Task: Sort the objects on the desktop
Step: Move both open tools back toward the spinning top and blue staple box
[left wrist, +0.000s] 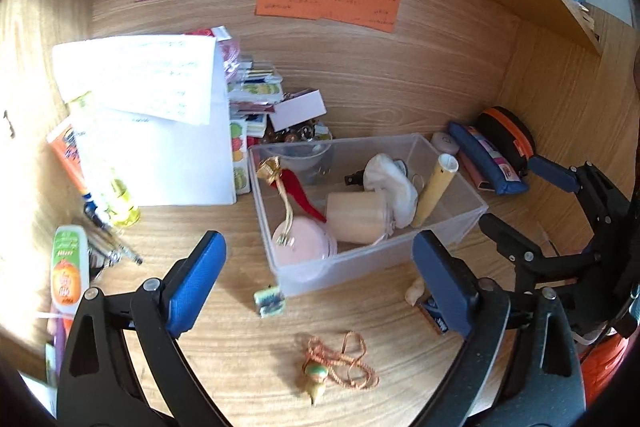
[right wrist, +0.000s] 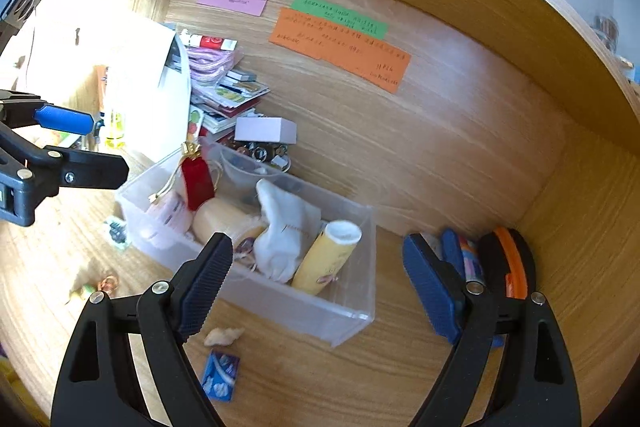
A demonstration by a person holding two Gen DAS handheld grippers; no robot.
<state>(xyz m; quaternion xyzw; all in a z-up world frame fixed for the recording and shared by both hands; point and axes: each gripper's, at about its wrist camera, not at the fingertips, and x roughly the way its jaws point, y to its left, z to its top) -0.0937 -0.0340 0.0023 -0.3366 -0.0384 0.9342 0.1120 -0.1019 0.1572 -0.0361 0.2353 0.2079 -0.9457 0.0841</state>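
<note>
Since the clear bin (left wrist: 460, 183) is already collecting the small odds and ends, I am reading it as the place where loose items are meant to end up: a pink round case (left wrist: 304, 243), a pale jar (left wrist: 356, 219) lying on its side, a white sock (left wrist: 394, 187), a yellow tube (left wrist: 434, 193) leaning against the bin wall and a red pouch (right wrist: 197, 181) are all sitting inside it. What is still lying outside on the desk (left wrist: 400, 87) looks to me like the remaining work: a green pendant on an orange cord (left wrist: 320, 377), a small printed tile (left wrist: 270, 301) just beside the bin's near corner, a shell (right wrist: 224, 335) and a blue packet (right wrist: 222, 375).

I am holding the left gripper (left wrist: 320, 279) with its blue pads spread wide, gripping nothing, angled down over the desk so that the pendant is lying just short of its fingertips and between them (probably the nearest candidate to pick up). The right gripper (right wrist: 320, 283) is also standing wide apart and empty, hovering over the near wall of the bin, with the shell and blue packet below its left finger. Papers (left wrist: 160, 131) and a stack of cards (left wrist: 256, 99) are piled to the left of the bin, and a blue pencil case (left wrist: 486, 159) is resting near the right wall of the desk.
</note>
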